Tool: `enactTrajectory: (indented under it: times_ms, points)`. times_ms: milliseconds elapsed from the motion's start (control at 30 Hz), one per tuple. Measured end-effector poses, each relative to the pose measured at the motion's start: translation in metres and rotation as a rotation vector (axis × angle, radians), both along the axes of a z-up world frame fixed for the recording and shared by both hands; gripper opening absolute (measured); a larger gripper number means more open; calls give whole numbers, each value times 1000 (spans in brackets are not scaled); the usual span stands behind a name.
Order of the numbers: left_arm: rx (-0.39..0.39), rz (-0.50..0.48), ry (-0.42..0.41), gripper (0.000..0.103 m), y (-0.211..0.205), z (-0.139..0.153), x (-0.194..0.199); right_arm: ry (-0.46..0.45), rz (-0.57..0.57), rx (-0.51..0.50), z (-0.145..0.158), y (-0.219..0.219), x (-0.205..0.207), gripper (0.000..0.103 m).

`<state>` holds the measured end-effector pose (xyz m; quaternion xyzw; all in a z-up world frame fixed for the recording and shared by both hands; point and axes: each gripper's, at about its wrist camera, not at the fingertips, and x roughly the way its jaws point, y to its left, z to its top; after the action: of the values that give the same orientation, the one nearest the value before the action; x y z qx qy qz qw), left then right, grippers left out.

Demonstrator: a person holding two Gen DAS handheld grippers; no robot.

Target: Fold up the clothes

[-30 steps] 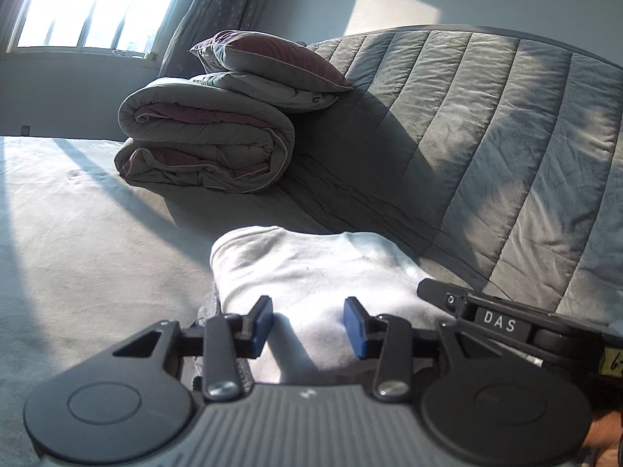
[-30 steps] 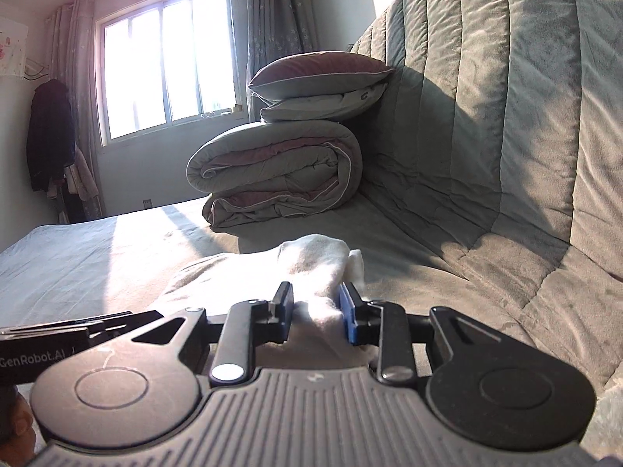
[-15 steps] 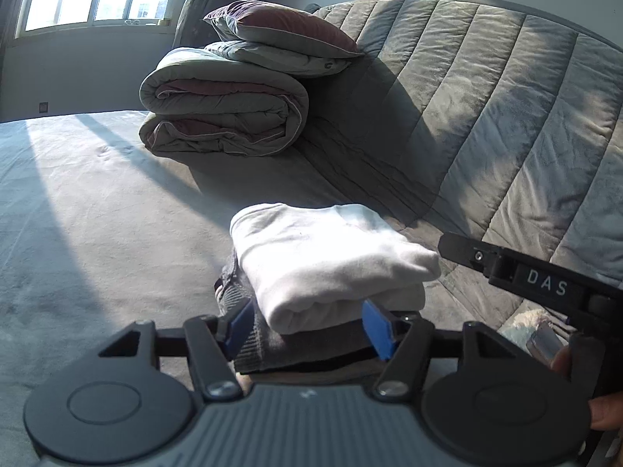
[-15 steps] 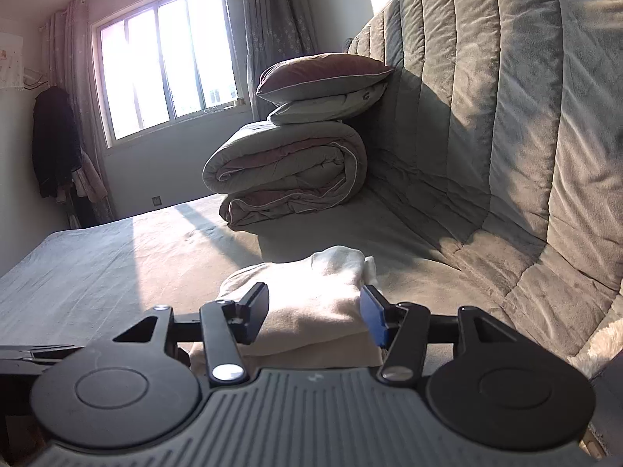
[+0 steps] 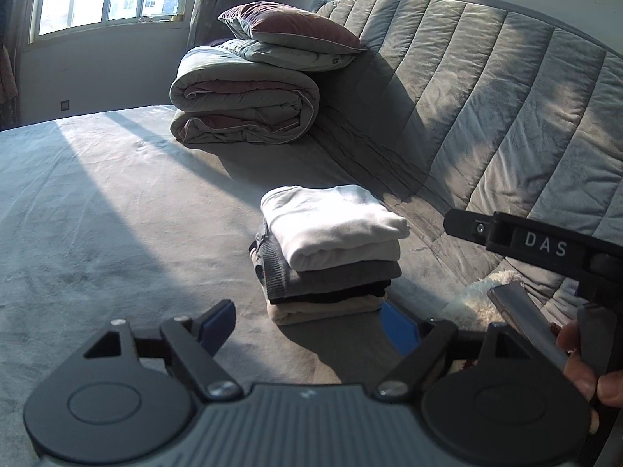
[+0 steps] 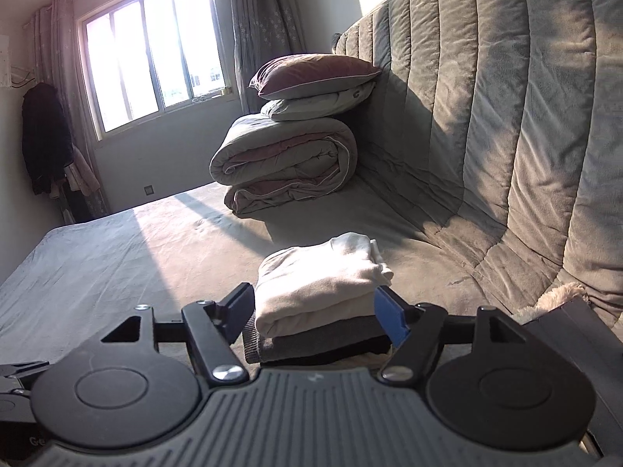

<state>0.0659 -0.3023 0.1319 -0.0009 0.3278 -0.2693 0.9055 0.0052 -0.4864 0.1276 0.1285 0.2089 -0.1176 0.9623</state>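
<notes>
Both the left gripper (image 5: pixel 307 329) and right gripper (image 6: pixel 313 309) have just been opening, jaws wide and empty; the stack (image 5: pixel 331 257) at centre frame looks, perhaps, slightly skewed; a brushing finger could topple the white top garment (image 6: pixel 319 280).

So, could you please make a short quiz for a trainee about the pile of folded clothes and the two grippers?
1. Which colour is the top garment of the pile of folded clothes?
2. True or false: the left gripper grips the white garment.
3. What rests on the rolled duvet?

Key: 1. White. 2. False: its jaws have just been opening and hold nothing; the right gripper likewise. 3. Two pillows.
</notes>
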Motion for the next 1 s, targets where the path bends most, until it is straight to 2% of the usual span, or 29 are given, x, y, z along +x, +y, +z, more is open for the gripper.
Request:
enactTrajectory:
  times_ms: [200,267,433,633,833,1000]
  points:
    - [26,-24,61,99,20,12,-24,27,-29,49,10,20,-27,89]
    - [51,-33,46,102,25,15,-35,22,-41,63,12,27,-37,102]
    - [105,-24,16,102,35,14,-55,24,-73,94,14,44,-57,103]
    - [164,11,39,102,42,4,-58,74,-123,115,3,59,-64,103]
    - [193,47,44,102,44,-6,-54,88,-130,48,-8,79,-67,103]
    - [186,63,64,102,46,-18,-51,89,-151,35,-13,92,-75,103]
